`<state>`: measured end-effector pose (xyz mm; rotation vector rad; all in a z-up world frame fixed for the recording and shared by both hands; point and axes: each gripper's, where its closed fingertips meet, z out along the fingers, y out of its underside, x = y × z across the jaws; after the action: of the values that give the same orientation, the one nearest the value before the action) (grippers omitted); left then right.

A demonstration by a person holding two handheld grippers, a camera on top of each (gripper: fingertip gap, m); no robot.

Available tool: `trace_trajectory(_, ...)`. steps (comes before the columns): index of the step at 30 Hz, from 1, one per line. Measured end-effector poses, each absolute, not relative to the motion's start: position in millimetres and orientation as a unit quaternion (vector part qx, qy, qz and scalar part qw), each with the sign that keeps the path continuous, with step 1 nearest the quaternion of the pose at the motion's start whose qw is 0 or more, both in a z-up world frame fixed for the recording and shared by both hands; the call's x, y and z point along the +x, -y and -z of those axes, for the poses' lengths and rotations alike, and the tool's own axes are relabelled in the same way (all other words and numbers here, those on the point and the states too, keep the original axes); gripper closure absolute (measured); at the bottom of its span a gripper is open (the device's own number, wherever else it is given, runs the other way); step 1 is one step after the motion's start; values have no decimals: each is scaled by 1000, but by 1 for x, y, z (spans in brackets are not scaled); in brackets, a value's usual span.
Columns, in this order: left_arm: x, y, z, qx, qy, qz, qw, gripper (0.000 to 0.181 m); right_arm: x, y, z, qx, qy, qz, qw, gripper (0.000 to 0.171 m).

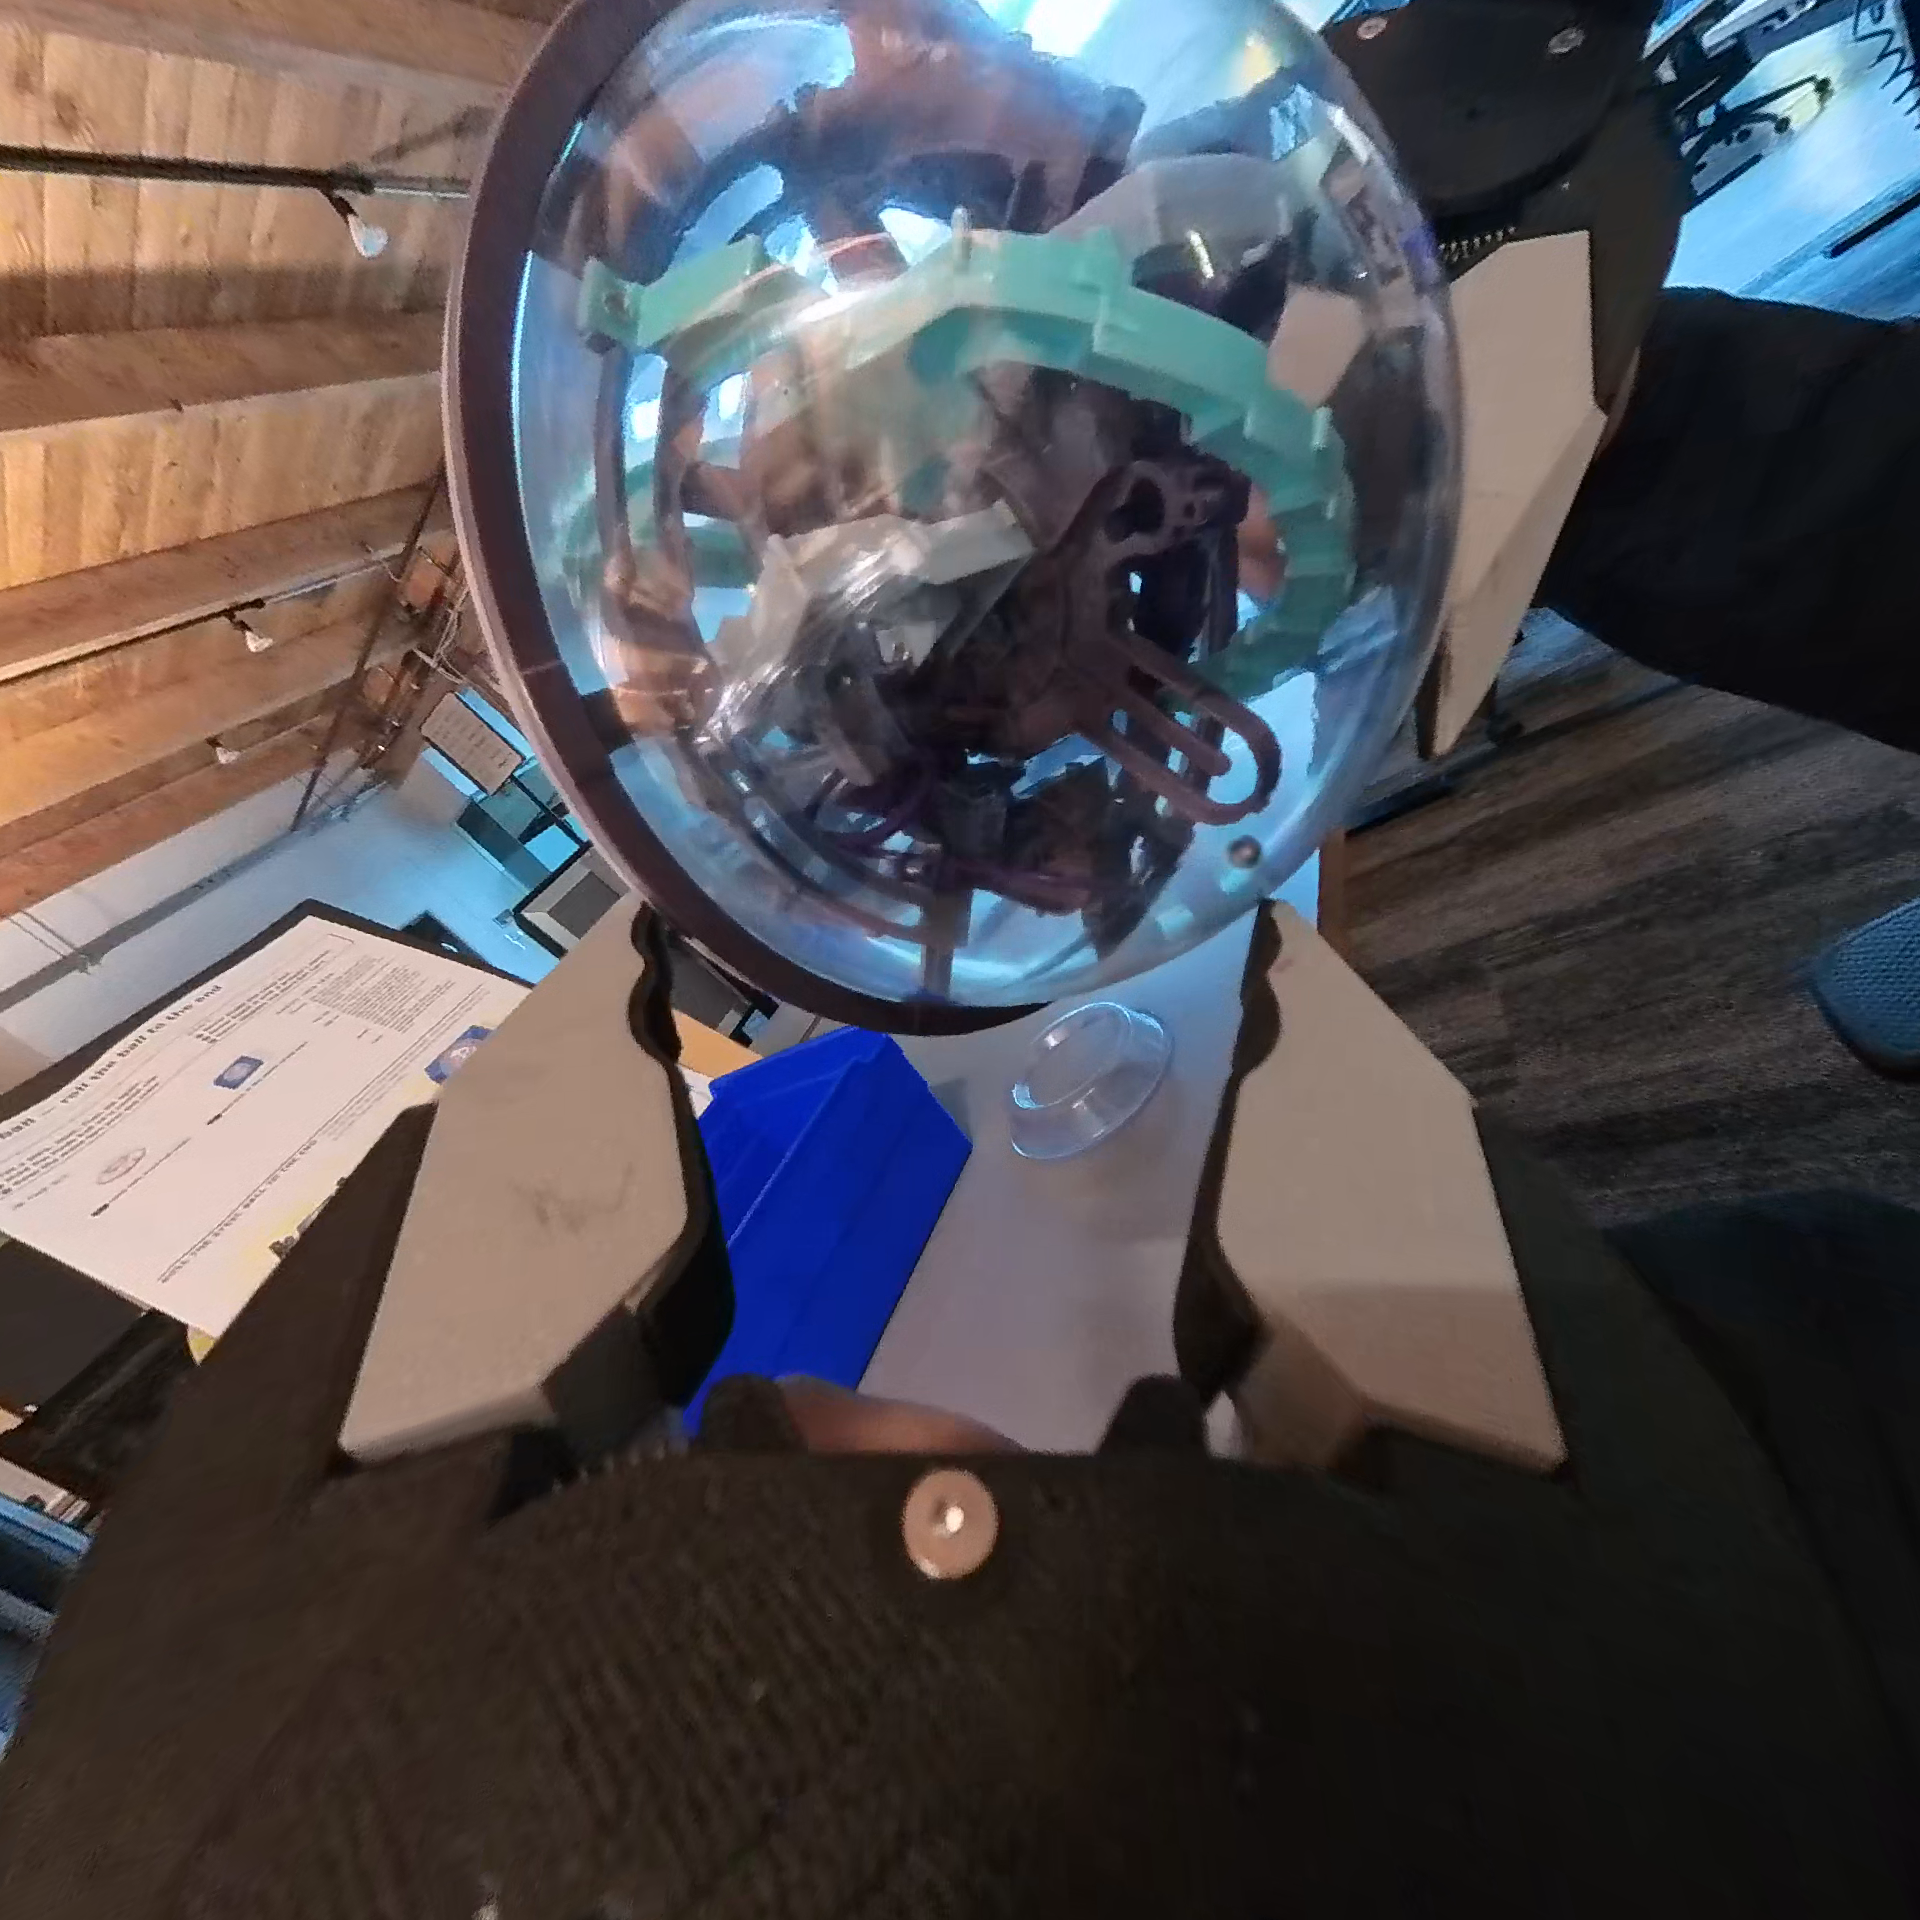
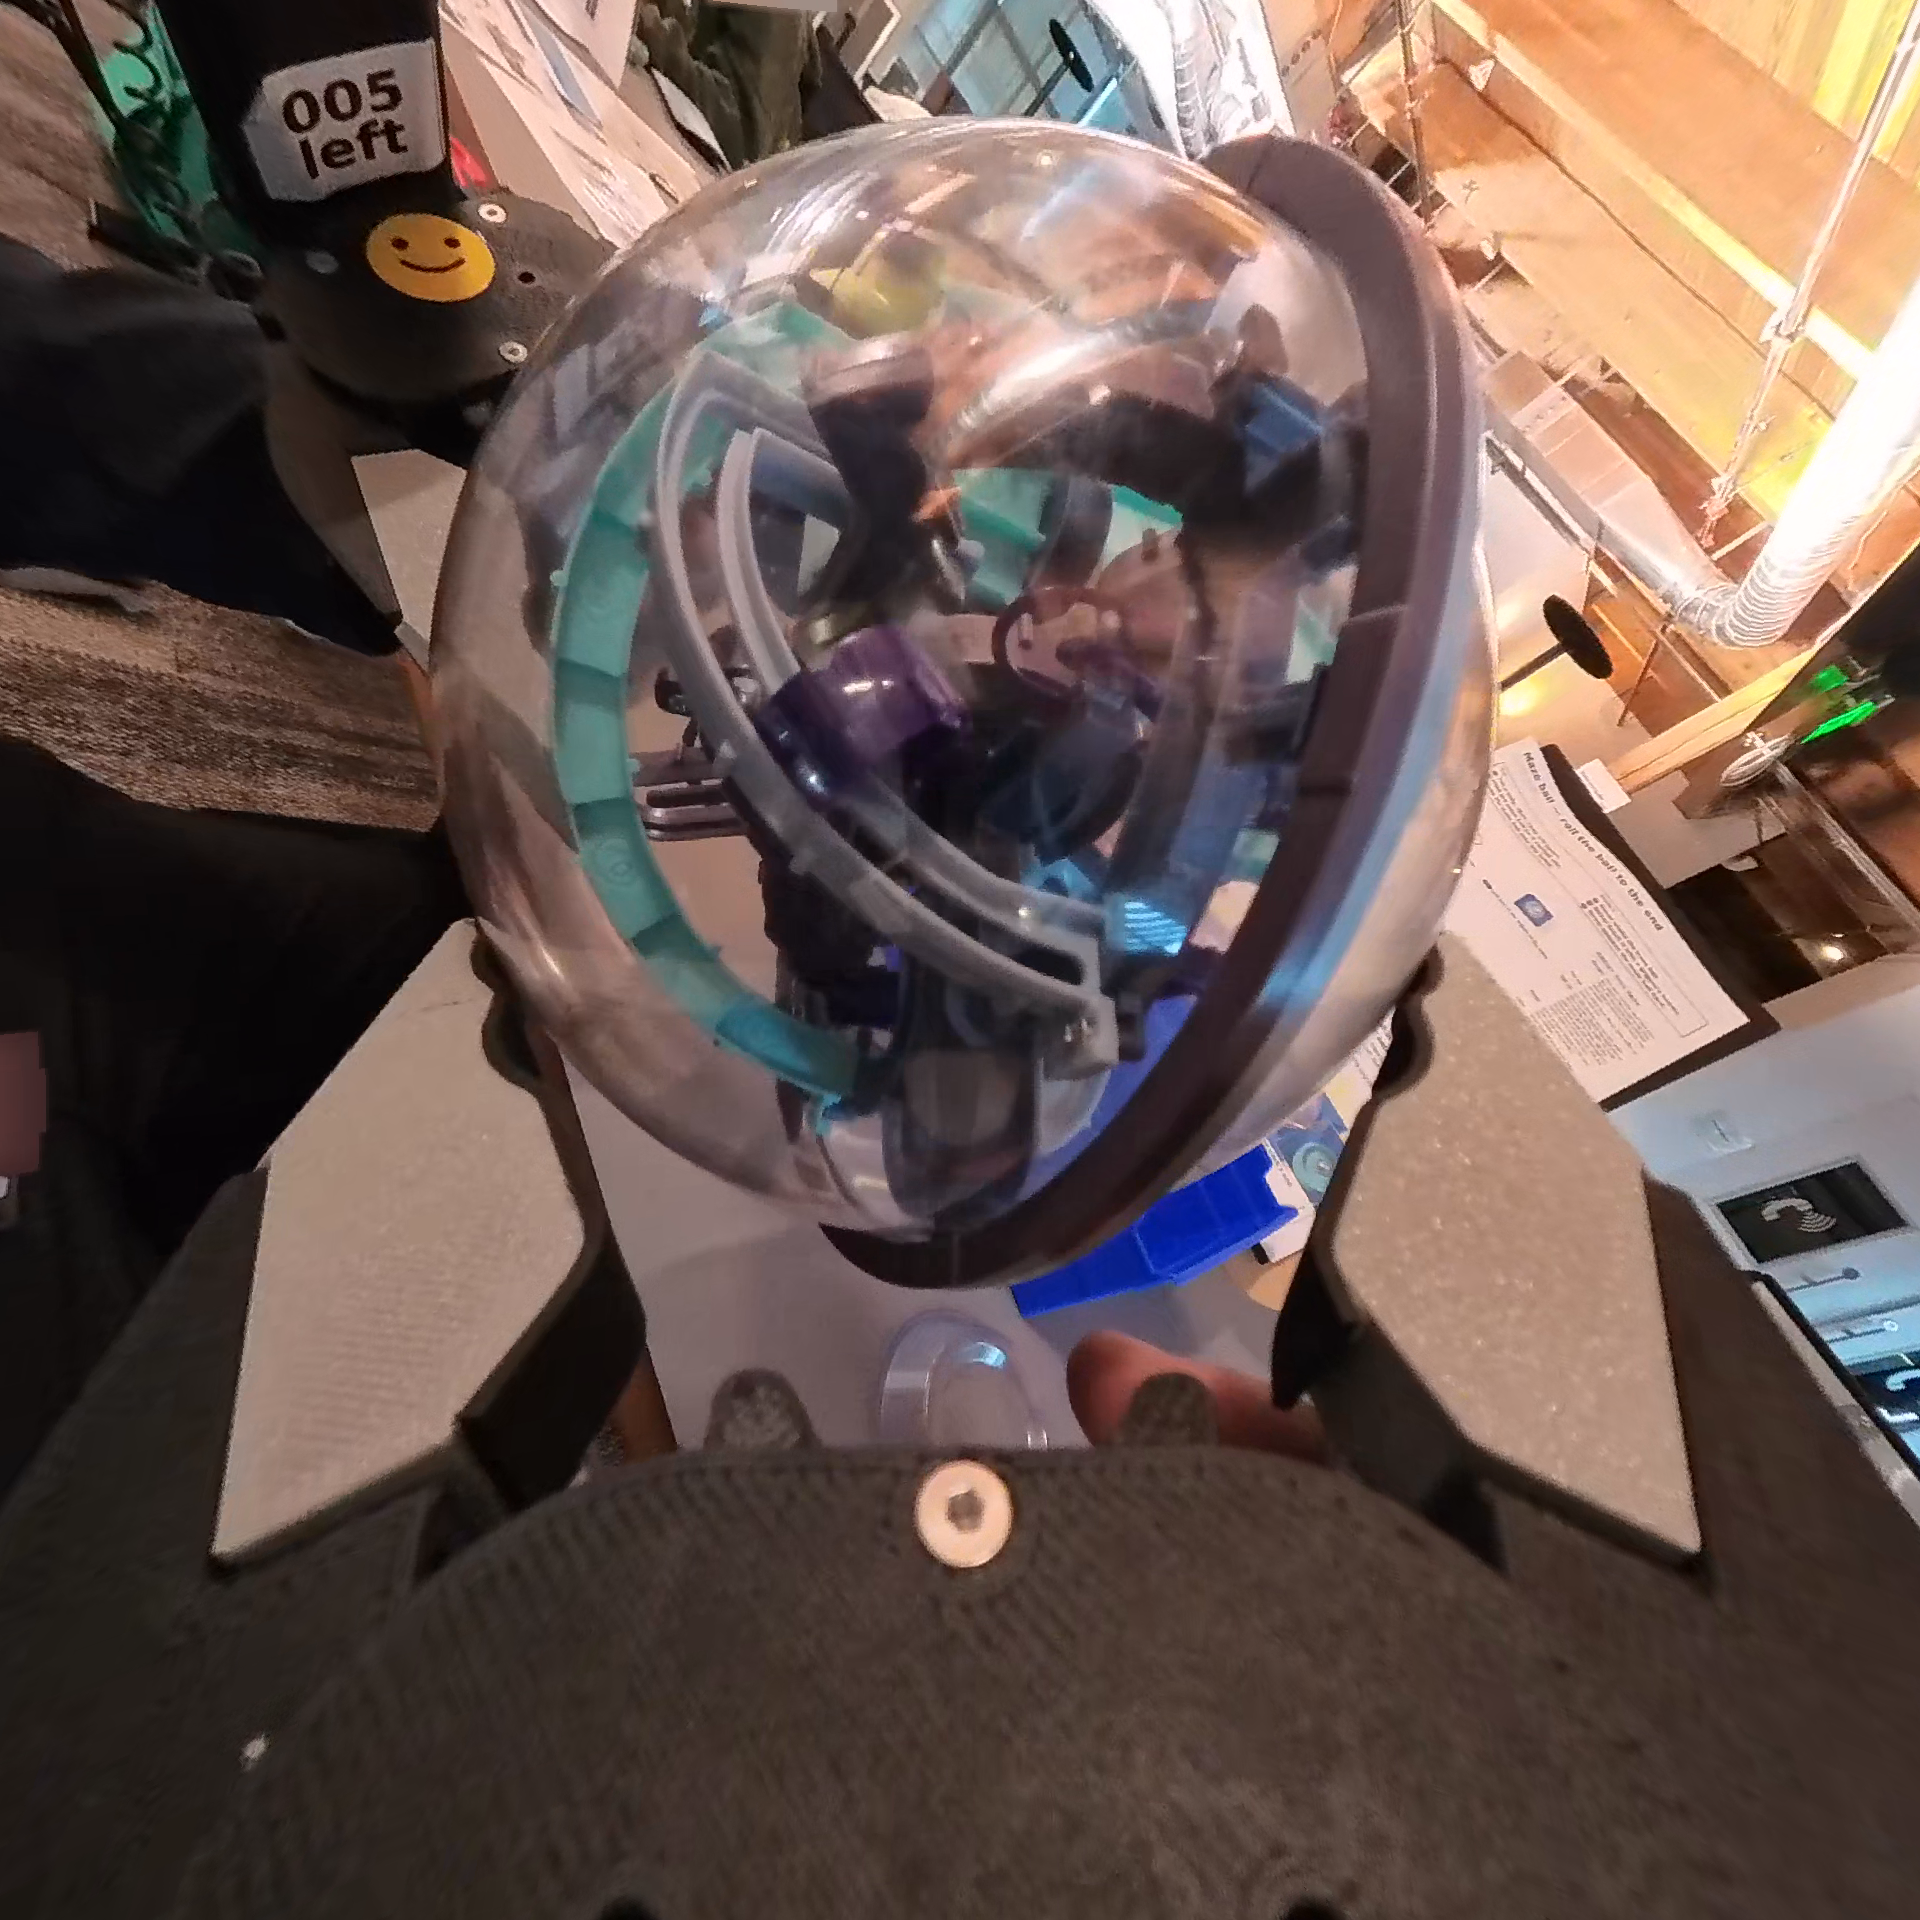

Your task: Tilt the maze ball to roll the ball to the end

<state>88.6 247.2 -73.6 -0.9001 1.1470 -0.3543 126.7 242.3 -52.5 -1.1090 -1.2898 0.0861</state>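
Observation:
The maze ball (image 1: 935, 499) is a clear sphere with a dark equator ring and teal, grey and purple tracks inside. It is held in the air between the two grippers, tilted, above the table. My left gripper (image 1: 956, 930) has its jaws wide apart, with both tips pressed against the ball's near side. My right gripper (image 2: 961, 997) cups the maze ball (image 2: 956, 675) the same way from the opposite side. The right gripper's fingers (image 1: 1507, 468) show behind the ball. I cannot pick out the small ball inside with certainty.
A clear round stand (image 1: 1091, 1075) sits empty on the grey table (image 1: 1039, 1299) below the ball; it also shows in the right wrist view (image 2: 956, 1382). A blue bin (image 1: 831, 1195) and a printed sheet (image 1: 208, 1122) lie beside it. Carpet floor (image 1: 1662, 935) is beyond the table edge.

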Motion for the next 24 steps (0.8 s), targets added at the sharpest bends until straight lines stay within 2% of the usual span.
trace_trajectory(24, 92, -253, 83, -437, -517, 180, 714, 73, 130, -247, 60, -511, 567, -47, 644, 13)
